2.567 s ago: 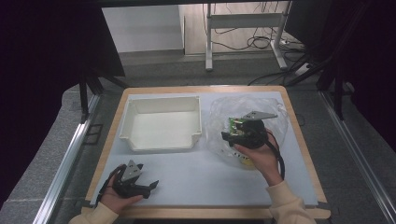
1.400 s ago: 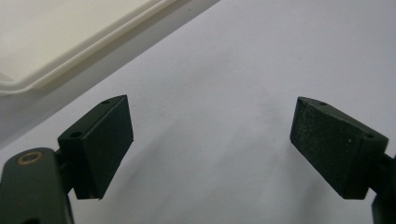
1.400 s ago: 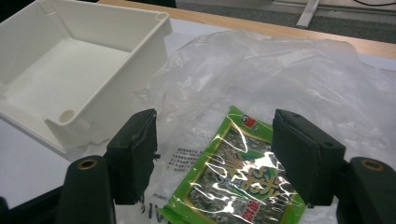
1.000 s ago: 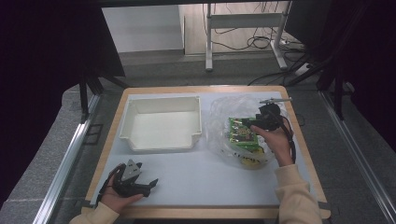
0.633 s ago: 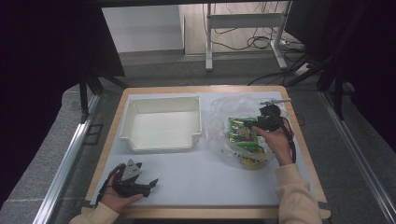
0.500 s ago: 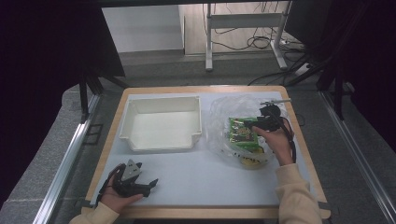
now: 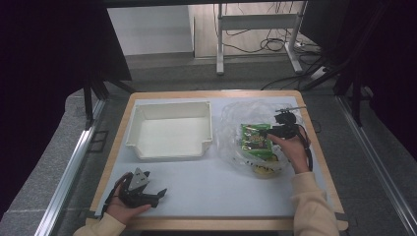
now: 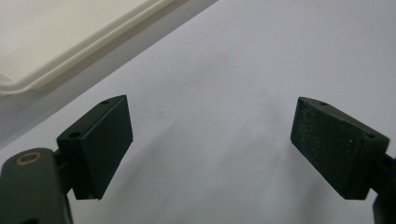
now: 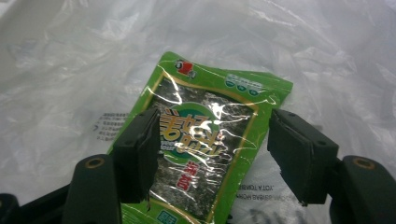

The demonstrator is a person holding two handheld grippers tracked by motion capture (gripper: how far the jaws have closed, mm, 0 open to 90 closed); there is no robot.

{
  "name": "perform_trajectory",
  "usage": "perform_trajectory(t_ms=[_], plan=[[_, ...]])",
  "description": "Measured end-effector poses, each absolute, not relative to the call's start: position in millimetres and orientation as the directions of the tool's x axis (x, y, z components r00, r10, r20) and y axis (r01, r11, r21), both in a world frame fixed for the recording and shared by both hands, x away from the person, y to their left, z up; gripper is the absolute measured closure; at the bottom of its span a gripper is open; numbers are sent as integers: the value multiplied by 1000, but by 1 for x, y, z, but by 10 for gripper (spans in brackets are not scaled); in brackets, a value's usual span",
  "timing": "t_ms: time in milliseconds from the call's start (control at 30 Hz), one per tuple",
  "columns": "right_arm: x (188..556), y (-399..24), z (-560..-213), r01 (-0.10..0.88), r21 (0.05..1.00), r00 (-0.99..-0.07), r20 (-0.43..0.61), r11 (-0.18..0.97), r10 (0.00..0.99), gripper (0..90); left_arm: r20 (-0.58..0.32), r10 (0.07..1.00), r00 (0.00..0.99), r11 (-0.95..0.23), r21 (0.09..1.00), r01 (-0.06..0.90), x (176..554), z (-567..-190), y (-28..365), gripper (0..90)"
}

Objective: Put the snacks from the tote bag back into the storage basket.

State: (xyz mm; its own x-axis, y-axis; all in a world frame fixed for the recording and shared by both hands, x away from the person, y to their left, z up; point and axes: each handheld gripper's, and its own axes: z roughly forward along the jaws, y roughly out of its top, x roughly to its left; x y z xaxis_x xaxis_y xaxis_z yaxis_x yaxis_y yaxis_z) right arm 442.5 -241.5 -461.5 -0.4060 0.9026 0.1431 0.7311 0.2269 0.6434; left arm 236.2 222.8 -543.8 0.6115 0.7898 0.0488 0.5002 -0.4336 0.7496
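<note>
Green foil catches the eye first: a green seaweed snack packet (image 7: 255, 139) sits on top of a crumpled clear plastic bag (image 7: 236, 118) on the right side of the white tabletop (image 7: 216, 182), with something yellow (image 7: 263, 171) peeking out under the bag at the near edge, can't tell what it is. The right gripper (image 7: 269, 132) is right over the packet, held in the person's right hand (image 7: 294, 151), cable trailing back along the wrist. In the right gripper view the packet (image 9: 205, 140) lies between the two black jaws, which stand spread to either side of it; the left jaw overlaps the packet's edge, the right one is off past the other edge over the bag (image 9: 327, 60), and the pads aren't pressing on it, so it's open, not gripping. Over on the left, the left gripper (image 7: 160, 193) rests low near the front edge of the table in the left hand (image 7: 125, 209), pointing off to the right. Its own view shows the jaws wide apart with nothing but bare white surface between them, and a corner of the white plastic tray (image 8: 70, 42) up top. That tray (image 7: 169, 147) sits at the back left of the table, well apart from the packet.
</note>
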Motion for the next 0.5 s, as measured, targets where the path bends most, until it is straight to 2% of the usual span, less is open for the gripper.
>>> perform_trajectory(t_ms=[500], plan=[[449,-248,-476,781,594,-334,136,193,933,399,50,786,616,-438,748,498,236,-544,223,127]])
